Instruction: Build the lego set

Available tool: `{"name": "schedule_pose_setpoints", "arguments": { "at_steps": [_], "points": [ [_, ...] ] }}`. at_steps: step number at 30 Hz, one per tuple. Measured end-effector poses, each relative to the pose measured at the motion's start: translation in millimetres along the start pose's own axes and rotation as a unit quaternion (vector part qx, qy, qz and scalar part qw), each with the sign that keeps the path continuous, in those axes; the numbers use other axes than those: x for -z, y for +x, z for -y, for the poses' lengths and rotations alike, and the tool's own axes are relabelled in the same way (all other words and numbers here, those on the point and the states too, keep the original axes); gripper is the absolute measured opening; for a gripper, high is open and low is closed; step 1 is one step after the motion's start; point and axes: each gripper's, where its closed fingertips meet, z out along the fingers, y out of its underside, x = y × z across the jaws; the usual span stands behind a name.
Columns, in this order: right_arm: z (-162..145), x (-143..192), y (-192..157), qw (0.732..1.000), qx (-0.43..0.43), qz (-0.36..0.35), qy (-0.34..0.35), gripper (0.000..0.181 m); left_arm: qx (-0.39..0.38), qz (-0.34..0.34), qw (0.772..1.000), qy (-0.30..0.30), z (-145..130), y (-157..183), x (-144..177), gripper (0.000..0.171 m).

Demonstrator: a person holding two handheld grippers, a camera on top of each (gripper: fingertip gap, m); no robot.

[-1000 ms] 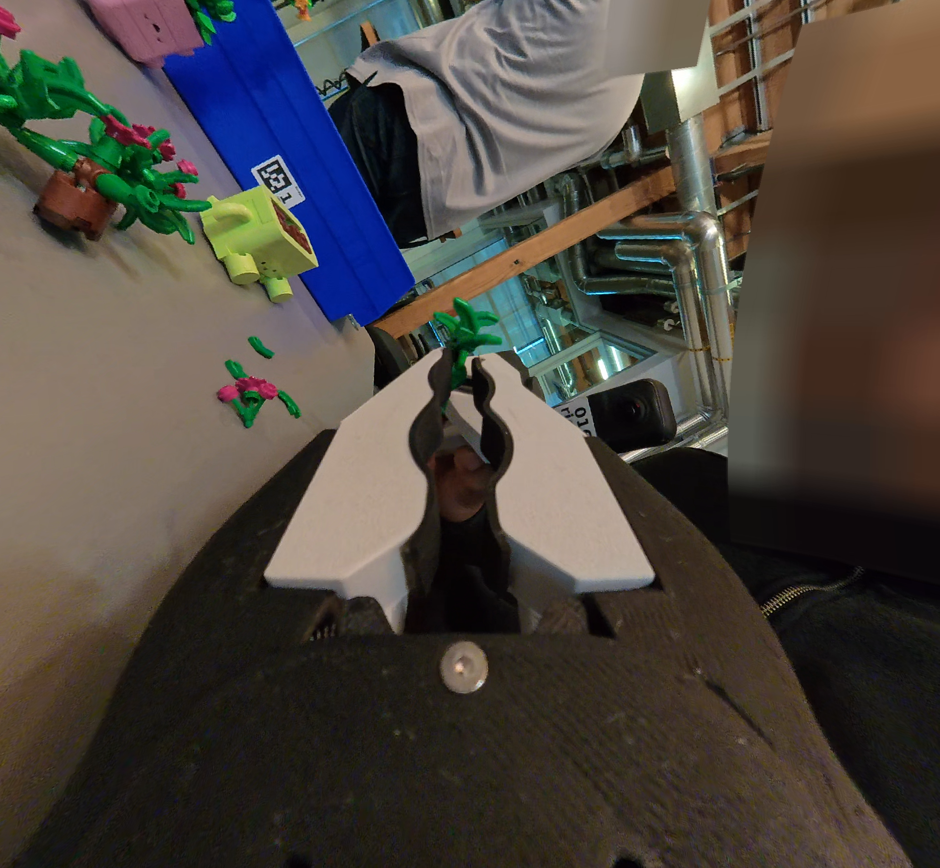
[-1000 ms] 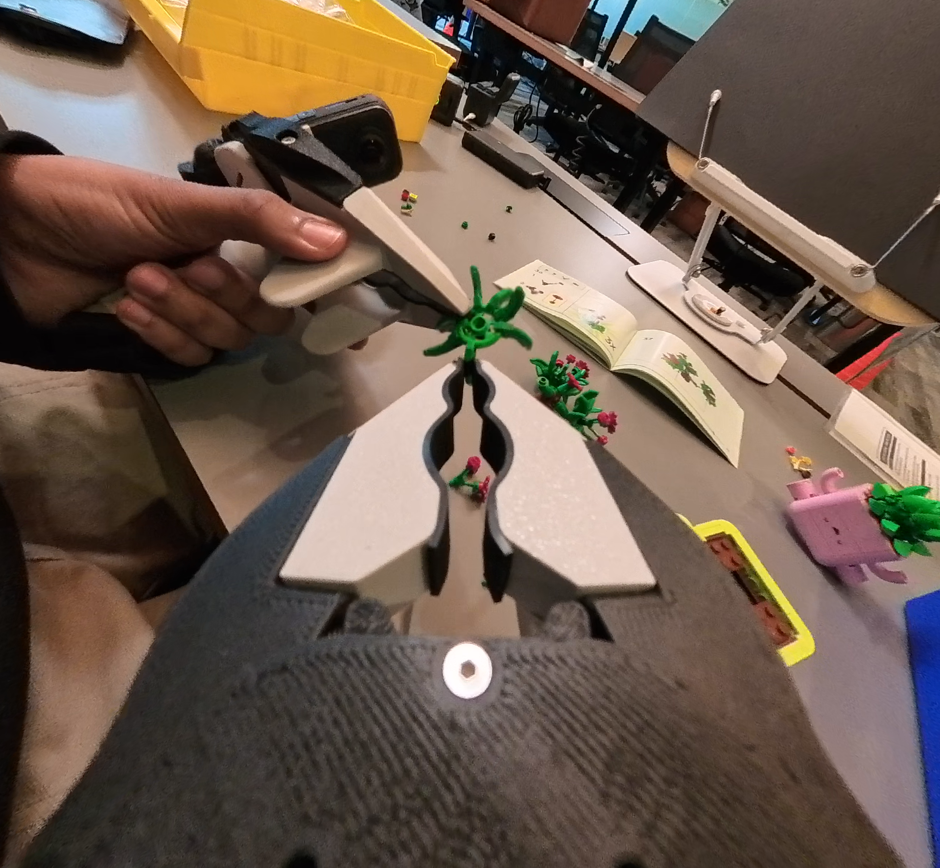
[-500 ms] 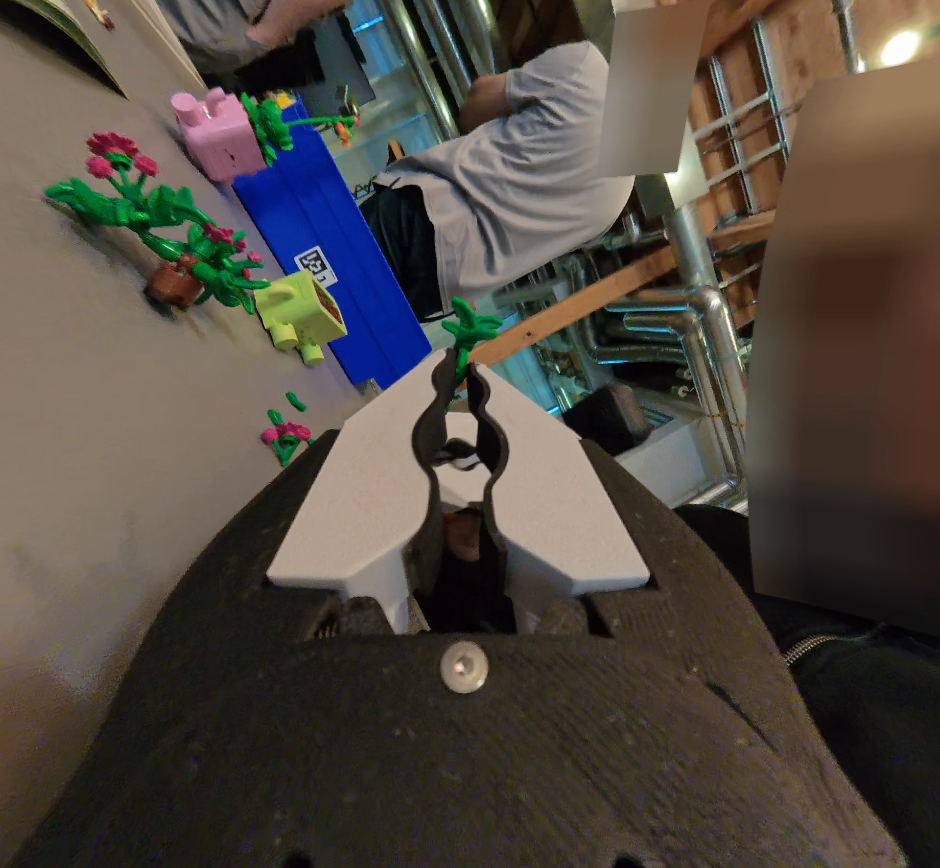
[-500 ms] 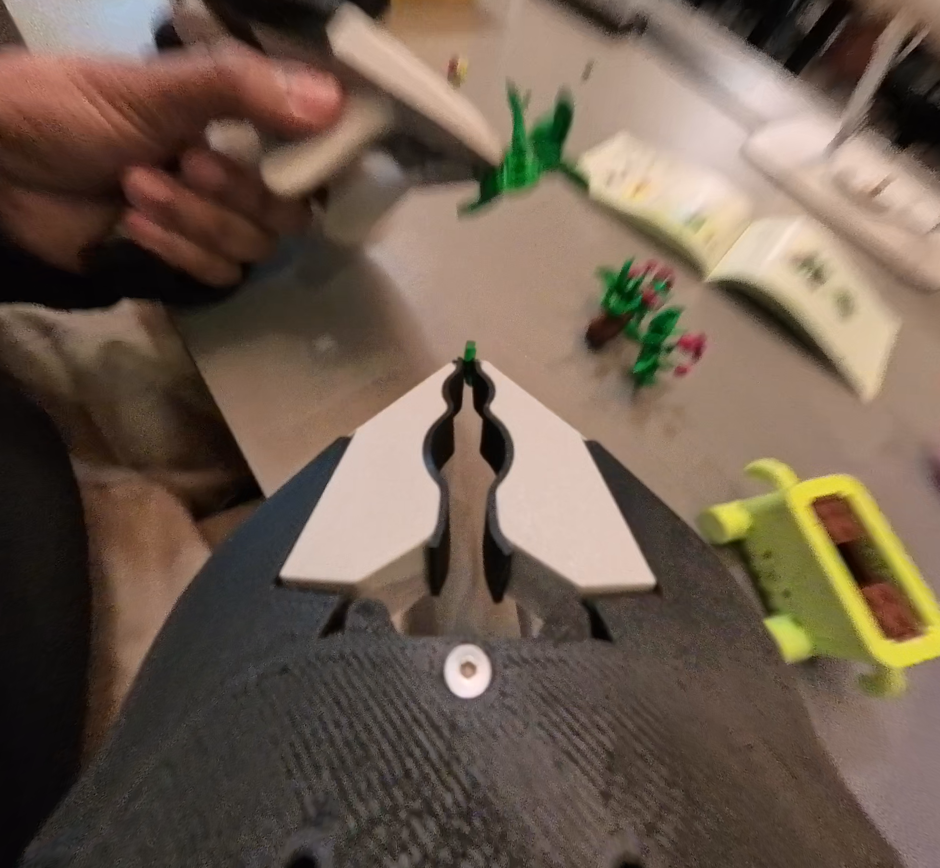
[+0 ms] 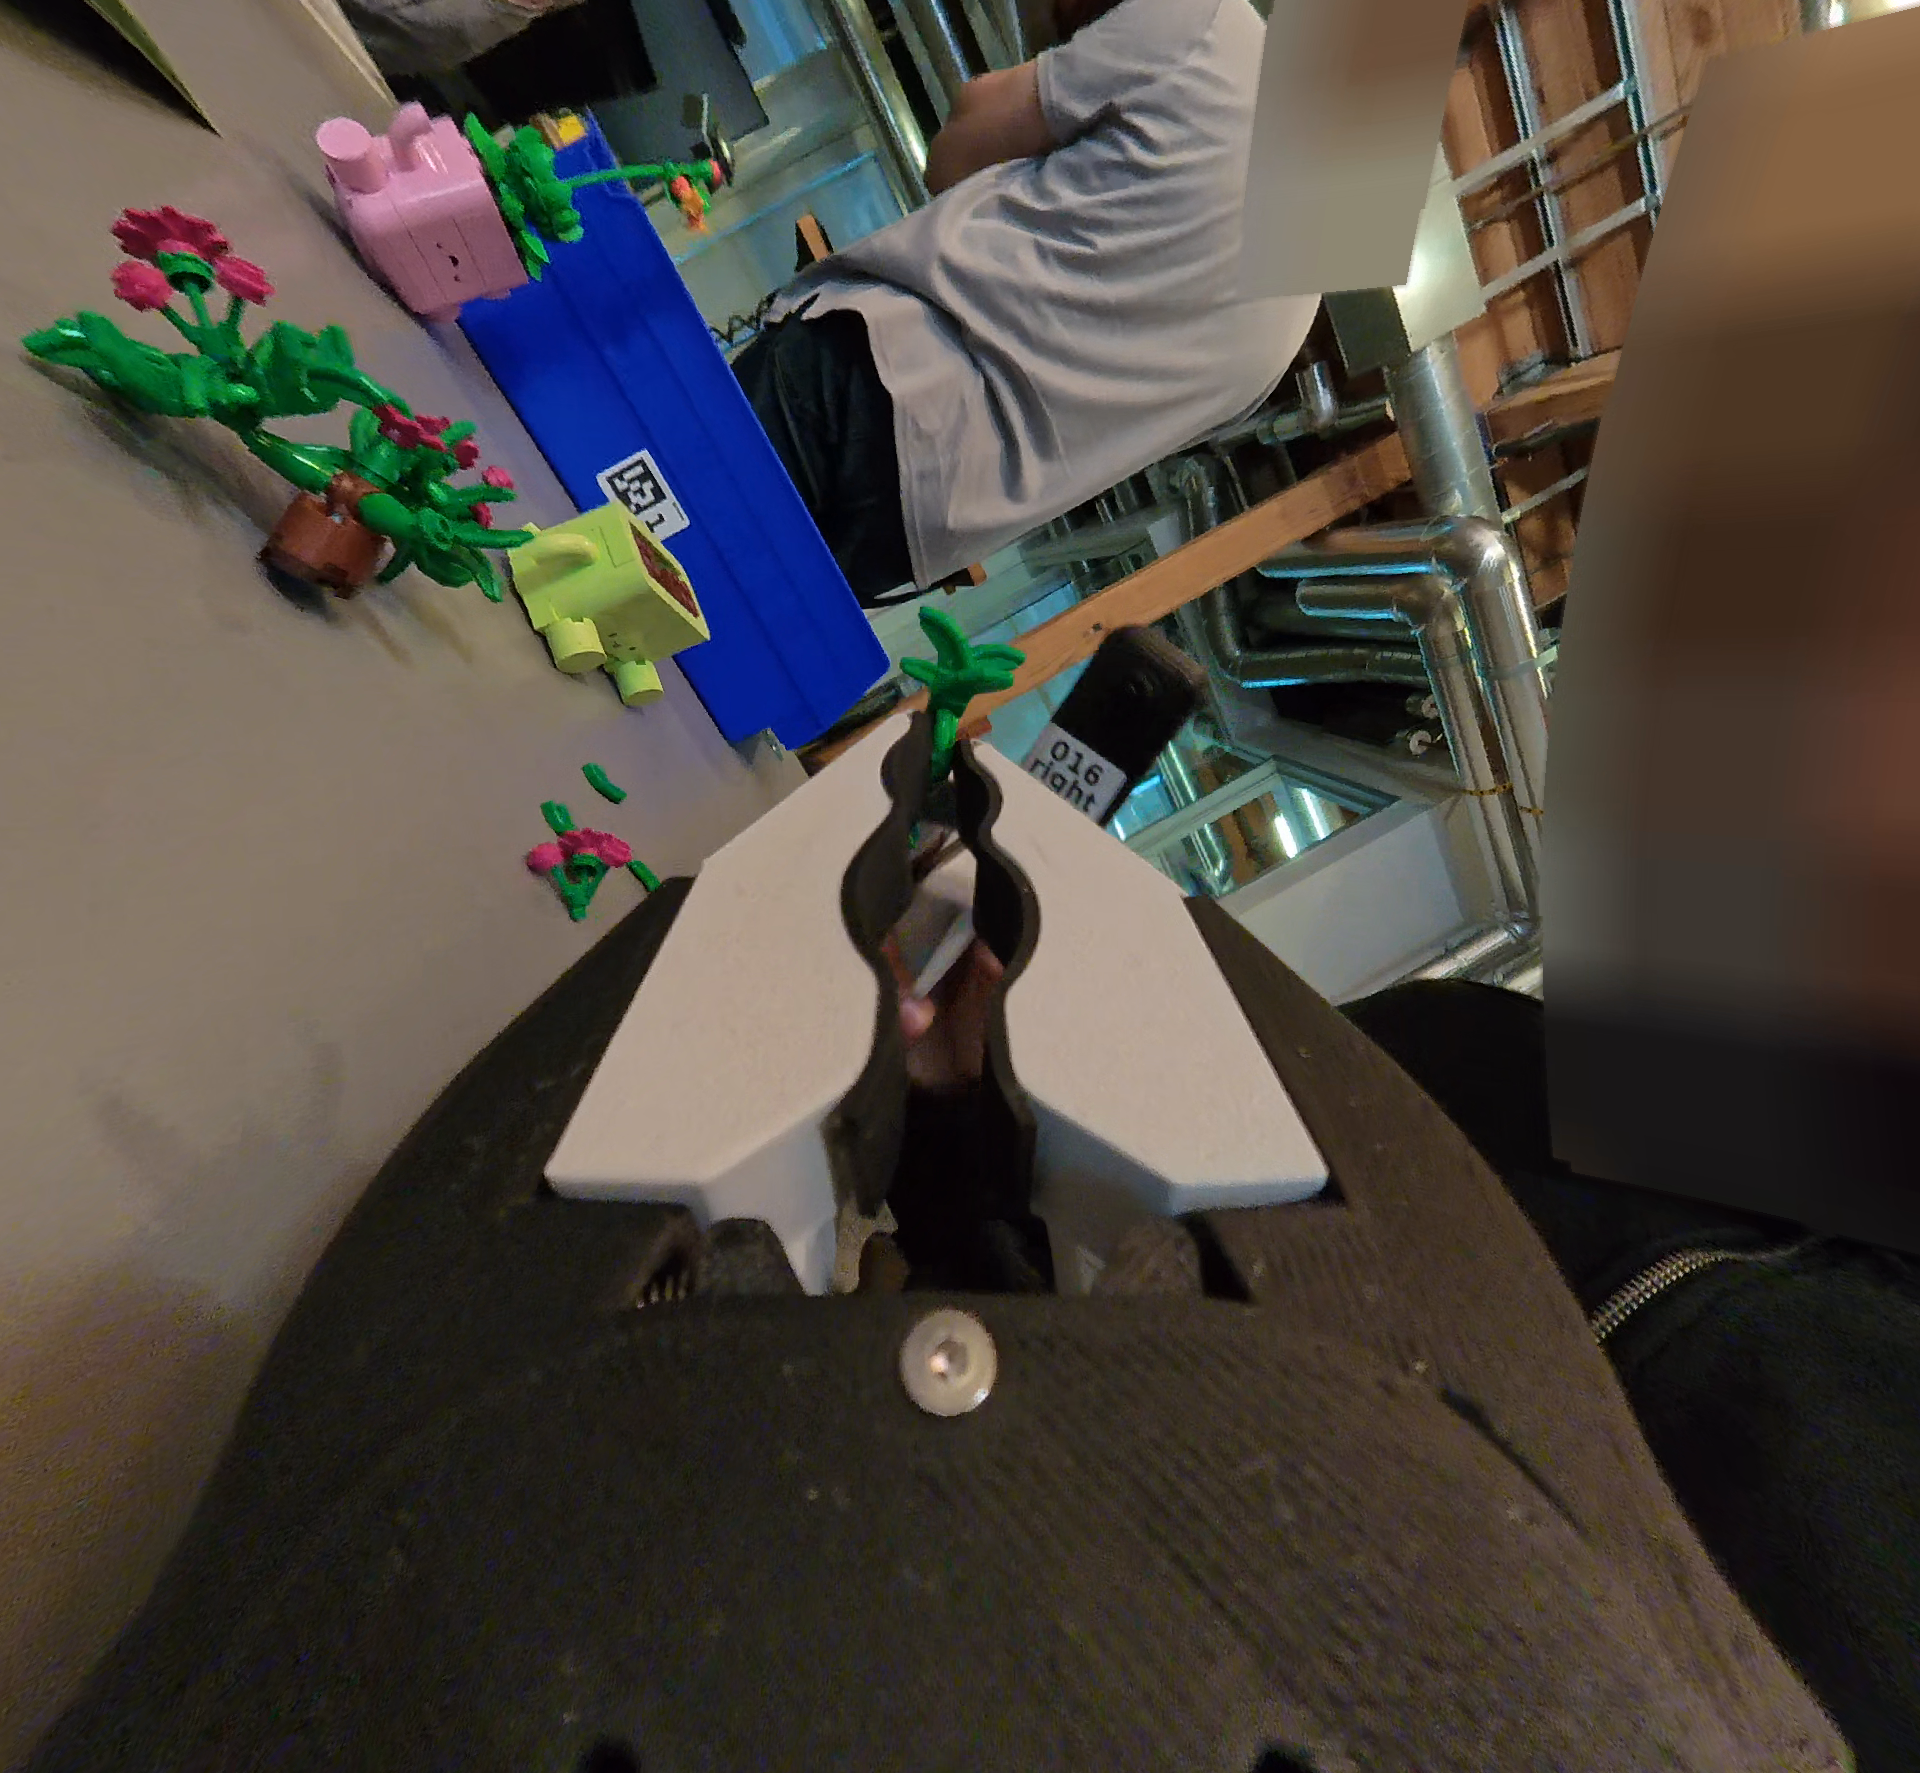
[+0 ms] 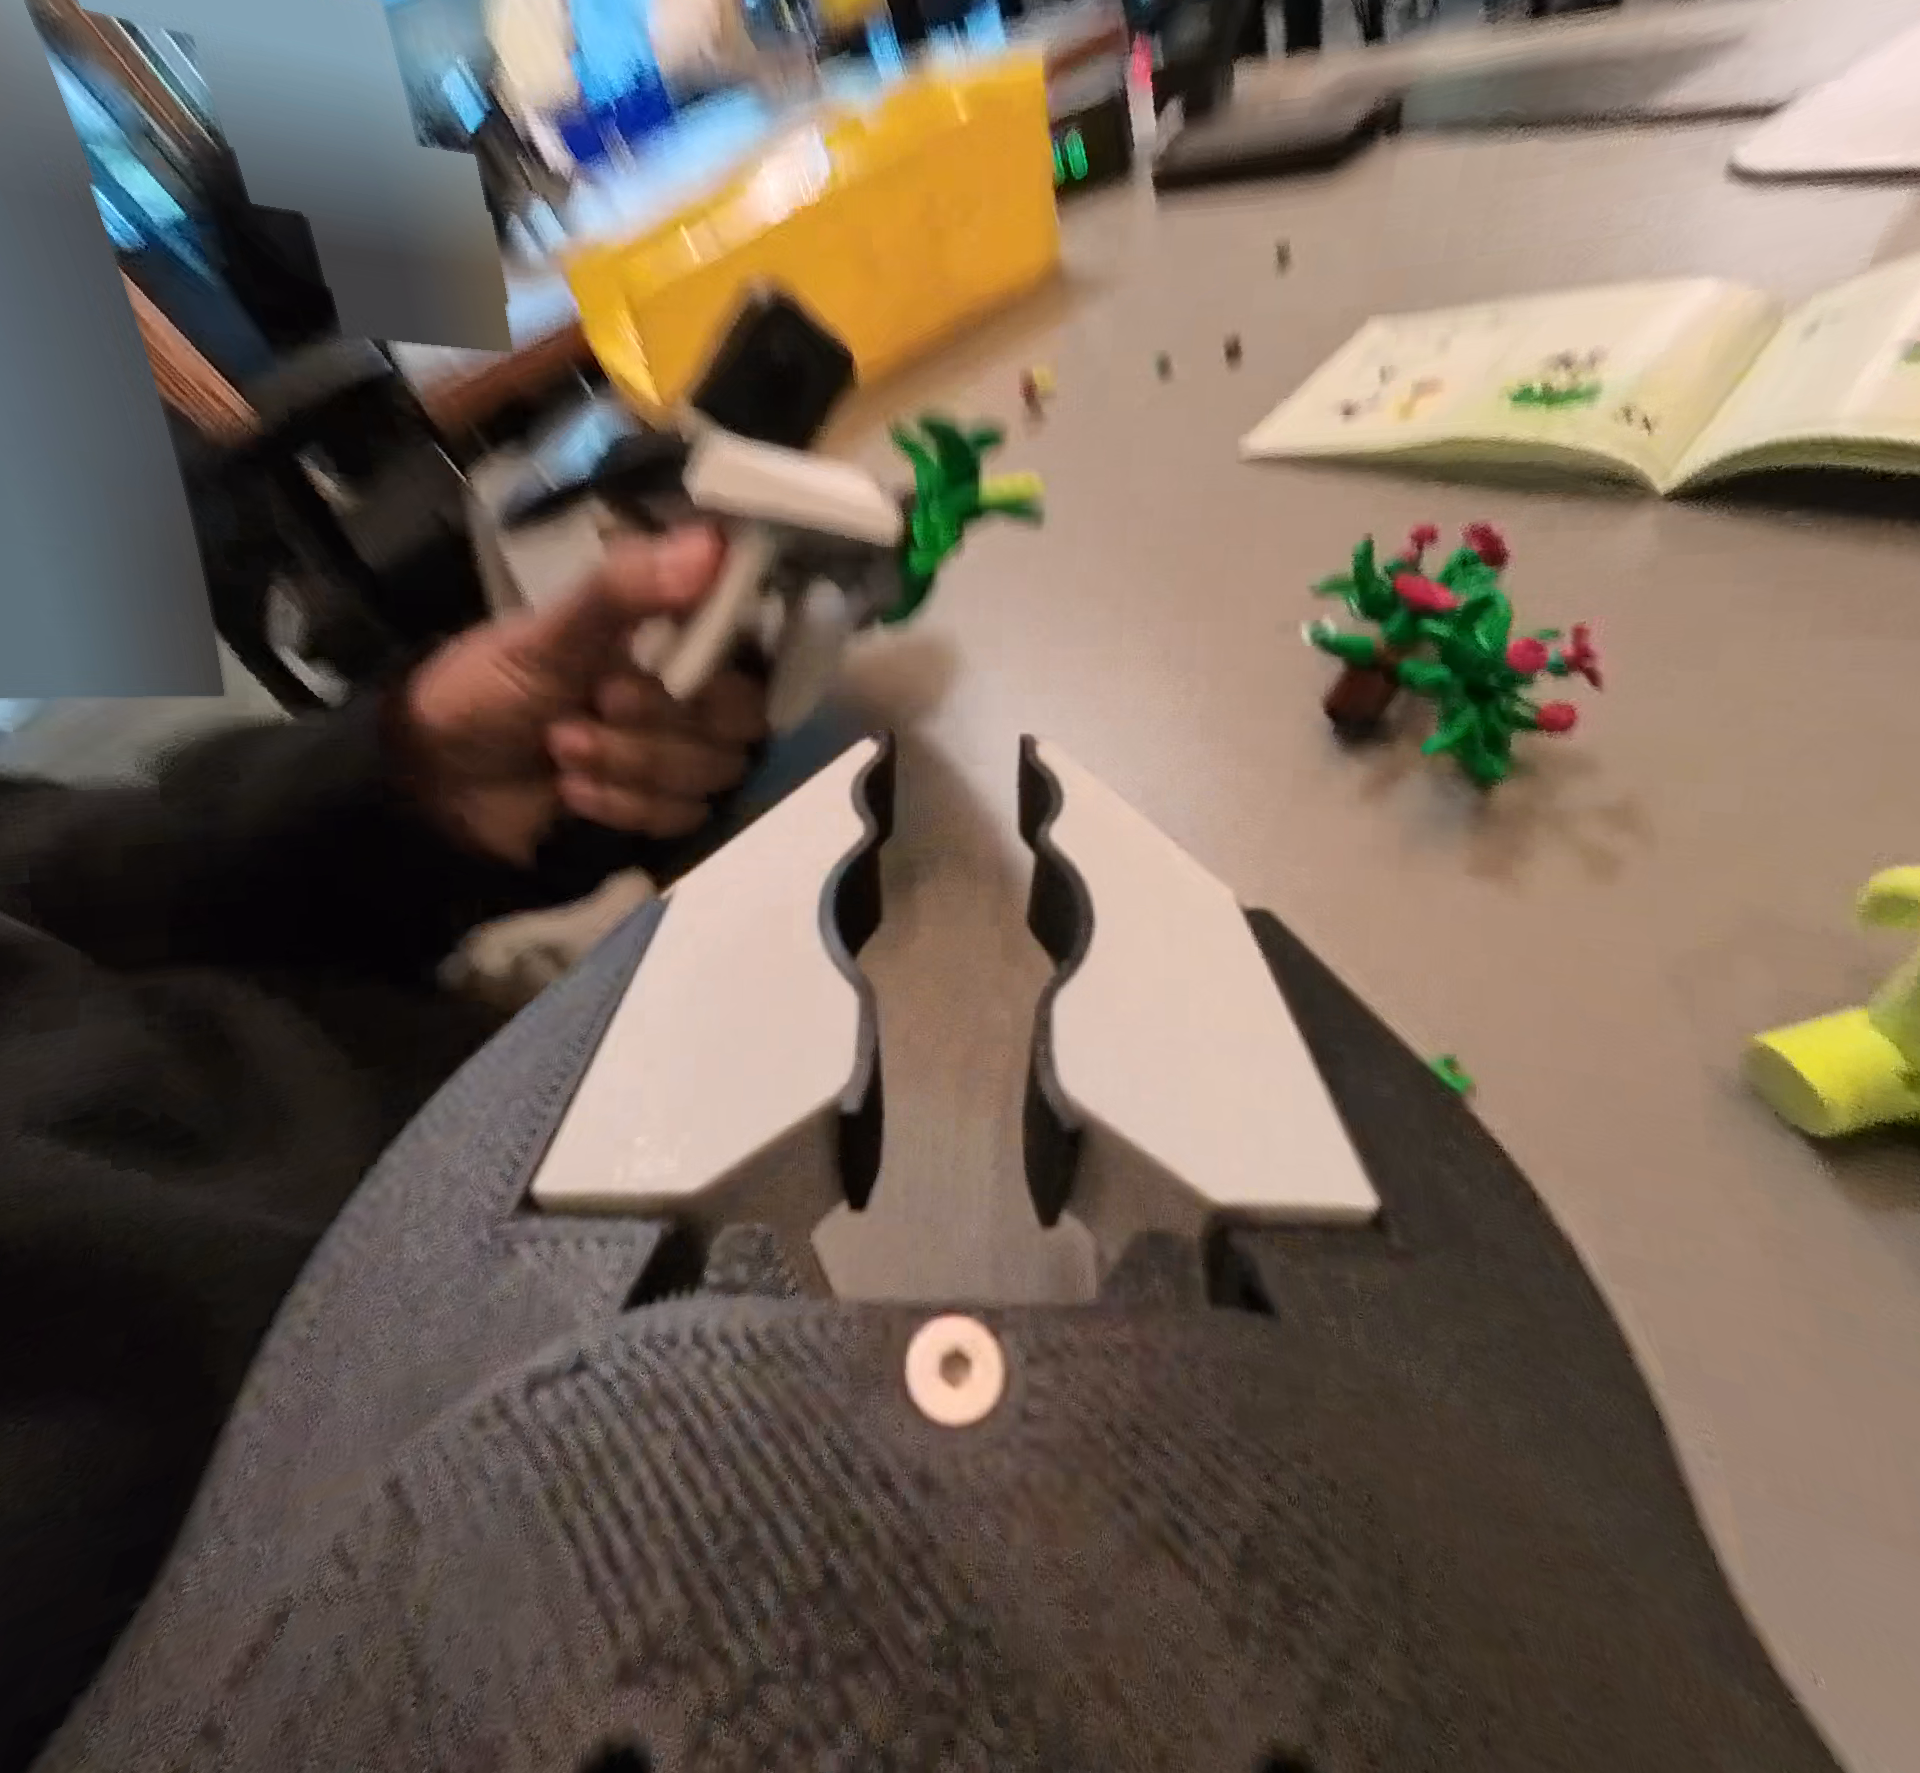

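Observation:
My left gripper point(image 5: 940, 755) is shut on a green leafy lego stem point(image 5: 954, 674), held in the air off the table. In the right wrist view the same left gripper point(image 6: 883, 544) shows far off with the green stem point(image 6: 945, 502) at its tip. My right gripper point(image 6: 954, 752) is open and empty, low over the grey table point(image 6: 1195, 767). A flower plant with red blooms in a brown pot point(image 6: 1455, 653) lies on the table; it also shows in the left wrist view point(image 5: 343, 476). A lime green pot point(image 5: 613, 596) stands near it.
A pink pot with green leaves point(image 5: 426, 211) stands by a blue bin point(image 5: 675, 476). A small pink-and-green sprig point(image 5: 582, 856) and loose green bits lie on the table. An open instruction booklet point(image 6: 1558, 393) and a yellow bin point(image 6: 831, 237) sit farther off. A seated person point(image 5: 1039, 289) is beyond the table. My right fingertips sit around 4 cm from my left ones. From the right gripper's tips to the small pink-and-green sprig point(image 5: 582, 856) is close to 6 cm.
My right gripper let go of the green stem, opened and pulled back and away to the right. The left gripper keeps the stem and has turned a little.

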Motion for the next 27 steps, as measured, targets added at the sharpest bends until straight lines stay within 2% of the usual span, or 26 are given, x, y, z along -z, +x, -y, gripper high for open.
{"name": "schedule_pose_setpoints", "arguments": {
  "at_steps": [2, 7, 10, 14, 17, 19, 23, 25, 27],
  "points": [
    [16.5, 6.6, -4.6, 0.996, -0.059, 0.041, 0.057, 0.020, -0.005, -0.006, 1.000, -0.014, -6.4, 2.7, -3.8, 0.002],
    [22.9, 8.7, -7.1, 0.981, -0.138, 0.100, 0.096, 0.017, -0.011, -0.011, 0.999, -0.042, -20.0, 5.3, -13.8, 0.002],
    [23.0, 9.9, -7.9, 0.977, -0.151, 0.113, 0.099, 0.001, -0.025, -0.007, 0.998, -0.056, -26.7, 5.9, -18.3, 0.002],
    [26.1, 14.2, -8.8, 0.976, -0.152, 0.121, 0.102, 0.000, -0.036, -0.017, 0.997, -0.067, -30.8, 9.3, -21.0, 0.004],
    [27.8, 16.4, -8.9, 0.971, -0.170, 0.132, 0.105, 0.000, -0.051, -0.043, 0.996, -0.065, -30.6, 16.4, -22.8, 0.021],
    [29.4, 17.5, -11.0, 0.965, -0.185, 0.149, 0.108, 0.000, -0.064, -0.023, 0.995, -0.070, -32.1, 11.3, -25.3, 0.038],
    [28.1, 14.8, -16.5, 0.962, -0.192, 0.164, 0.101, 0.000, -0.116, 0.012, 0.990, -0.084, -37.0, 5.8, -28.4, 0.030],
    [28.5, 14.5, -16.3, 0.963, -0.189, 0.161, 0.101, 0.000, -0.122, -0.004, 0.989, -0.078, -36.2, 11.4, -27.2, 0.017],
    [28.5, 15.0, -15.6, 0.964, -0.188, 0.159, 0.099, 0.000, -0.115, -0.021, 0.991, -0.069, -33.2, 15.8, -24.9, 0.012]
  ]
}}
